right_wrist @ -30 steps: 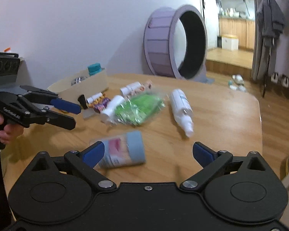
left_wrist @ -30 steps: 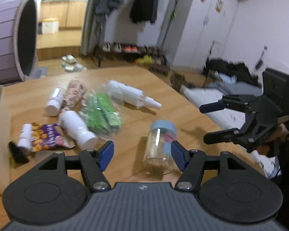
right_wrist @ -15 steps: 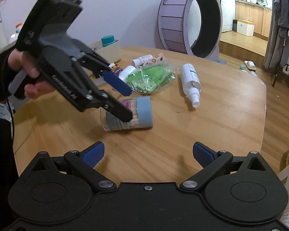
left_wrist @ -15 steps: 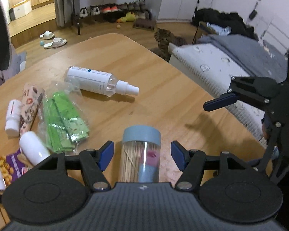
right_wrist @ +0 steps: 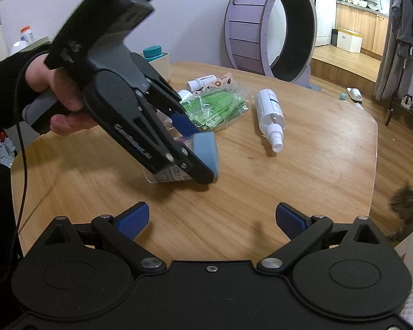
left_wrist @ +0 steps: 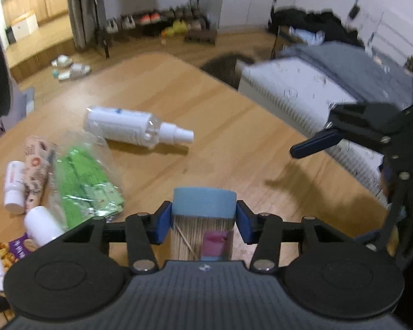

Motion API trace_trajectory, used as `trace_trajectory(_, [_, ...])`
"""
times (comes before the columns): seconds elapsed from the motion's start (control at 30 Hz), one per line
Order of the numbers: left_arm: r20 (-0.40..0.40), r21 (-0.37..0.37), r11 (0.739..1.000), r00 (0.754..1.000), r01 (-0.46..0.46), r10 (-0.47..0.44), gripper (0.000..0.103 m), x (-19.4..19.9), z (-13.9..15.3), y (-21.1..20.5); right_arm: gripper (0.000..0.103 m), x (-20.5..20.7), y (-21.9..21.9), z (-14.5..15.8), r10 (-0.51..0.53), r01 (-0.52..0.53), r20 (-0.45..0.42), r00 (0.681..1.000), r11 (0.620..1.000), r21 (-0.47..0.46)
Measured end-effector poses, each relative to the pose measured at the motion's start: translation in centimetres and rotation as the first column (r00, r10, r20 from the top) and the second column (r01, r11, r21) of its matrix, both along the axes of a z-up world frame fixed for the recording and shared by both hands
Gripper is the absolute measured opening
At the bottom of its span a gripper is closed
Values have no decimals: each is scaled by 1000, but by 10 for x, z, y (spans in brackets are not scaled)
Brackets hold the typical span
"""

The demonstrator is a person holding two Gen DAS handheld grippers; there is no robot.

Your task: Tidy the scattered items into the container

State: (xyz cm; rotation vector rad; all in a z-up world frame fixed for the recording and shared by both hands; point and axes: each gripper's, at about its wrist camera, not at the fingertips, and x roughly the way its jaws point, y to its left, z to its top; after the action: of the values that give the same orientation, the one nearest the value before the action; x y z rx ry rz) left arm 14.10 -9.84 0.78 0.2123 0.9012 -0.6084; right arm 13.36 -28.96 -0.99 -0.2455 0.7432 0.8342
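My left gripper (left_wrist: 203,221) has just been closing with the toothpick jar (left_wrist: 203,220) between the pads; in the left view both pads sit against the jar just under its blue lid, so I read it as gripped. The jar lies on its side on the worktop (right_wrist: 261,187), not yet lifted as far as I can tell. My right gripper (right_wrist: 212,220) hangs open and empty over bare wood near the edge.

Progress: early. Only the jar is in hand. Left to do: spray bottle (left_wrist: 134,126), green packet (left_wrist: 82,184), patterned tube (left_wrist: 35,167), two small white bottles (left_wrist: 13,187) beside it, purple snack pack (left_wrist: 16,249) — all loose on the worktop. The container (right_wrist: 162,63), a beige box at the far side with a teal cap showing in it, is well apart from the jar.

Hard to make out: container mostly hidden behind my left gripper in the right view, contents unclear. Left view is blurred; the snack pack and a small black item at the left edge are cut off by the gripper body. The jar's base is hidden.
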Motion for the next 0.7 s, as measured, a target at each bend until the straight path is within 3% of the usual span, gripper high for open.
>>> trace_trajectory(0.13, [102,-66,997,993,-44,51,48,-29,12,27,99,1,1,0,0,0,3,1000,1000,4])
trace_trajectory(0.4, [225,-151,982,963,-114,146,48,-81,11,61,99,-5,15,6,51,-52,16,999,998,38])
trace_trajectory(0.7, [226,-171,966,946,-196,232,48,-95,0,80,99,-9,34,6,120,-120,8,993,991,67])
